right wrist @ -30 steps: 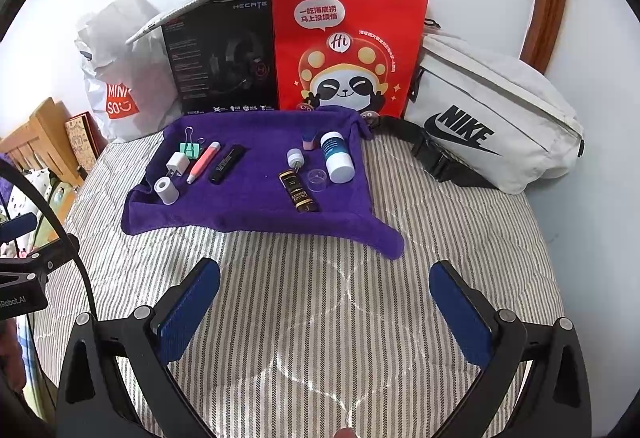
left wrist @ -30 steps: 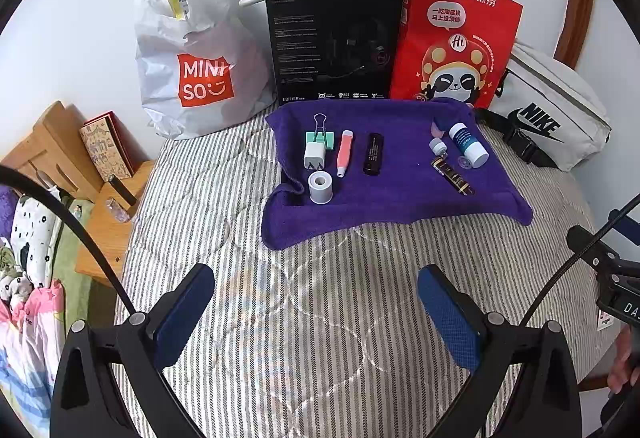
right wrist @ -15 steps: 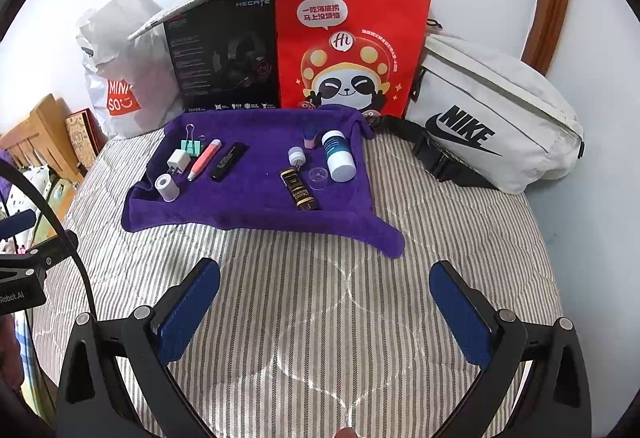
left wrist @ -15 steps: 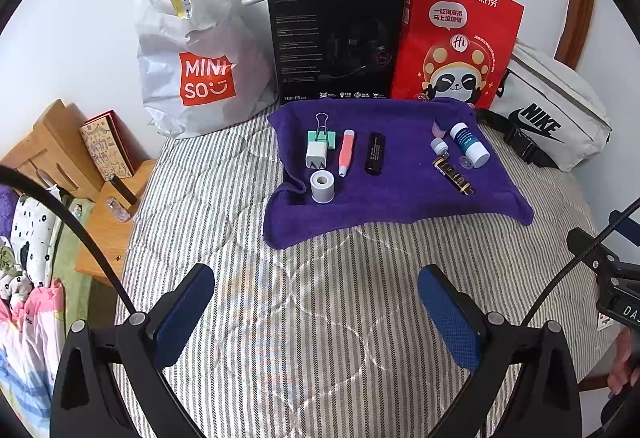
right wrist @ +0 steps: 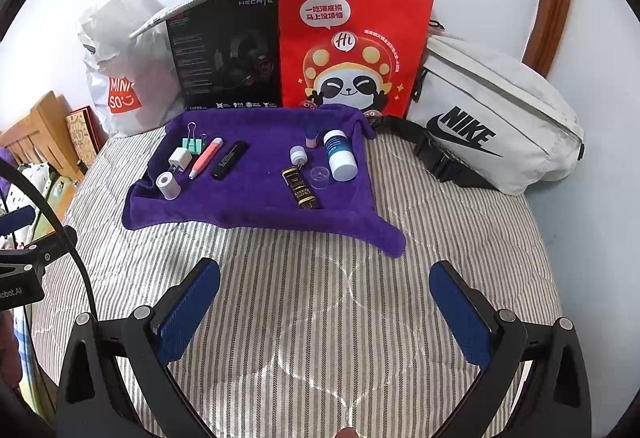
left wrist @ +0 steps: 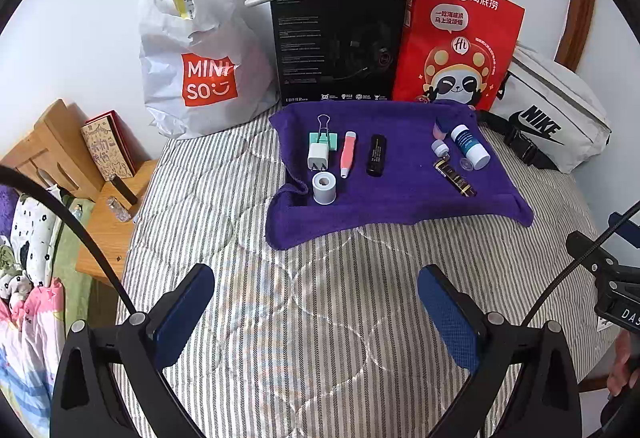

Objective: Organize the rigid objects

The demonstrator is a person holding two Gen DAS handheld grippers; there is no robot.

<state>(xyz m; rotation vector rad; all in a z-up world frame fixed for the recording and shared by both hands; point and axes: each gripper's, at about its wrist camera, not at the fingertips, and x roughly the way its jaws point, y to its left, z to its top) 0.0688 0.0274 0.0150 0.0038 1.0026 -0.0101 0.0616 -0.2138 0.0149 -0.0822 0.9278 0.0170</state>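
Observation:
A purple towel (left wrist: 404, 194) (right wrist: 256, 198) lies on the striped bed. On its left side sit a grey tape roll (left wrist: 324, 188), a white charger (left wrist: 317, 156), a green binder clip (left wrist: 323, 136), a pink pen (left wrist: 347, 153) and a black stick (left wrist: 377, 155). On its right side lie a white bottle (right wrist: 339, 155), a small vial (right wrist: 298, 155), a clear cap (right wrist: 320, 176) and a dark battery (right wrist: 301, 192). My left gripper (left wrist: 316, 312) and right gripper (right wrist: 326, 312) both hover open over the bed, well short of the towel, holding nothing.
Against the wall stand a white Miniso bag (left wrist: 192, 54), a black Hecate box (left wrist: 340, 46), a red panda bag (right wrist: 352, 42) and a white Nike pouch (right wrist: 492, 118). A wooden bedside stand (left wrist: 104, 206) is at the left. Striped mattress (right wrist: 320, 298) spreads between grippers and towel.
Both views have shifted very slightly; the objects on the towel have not moved and both grippers remain open.

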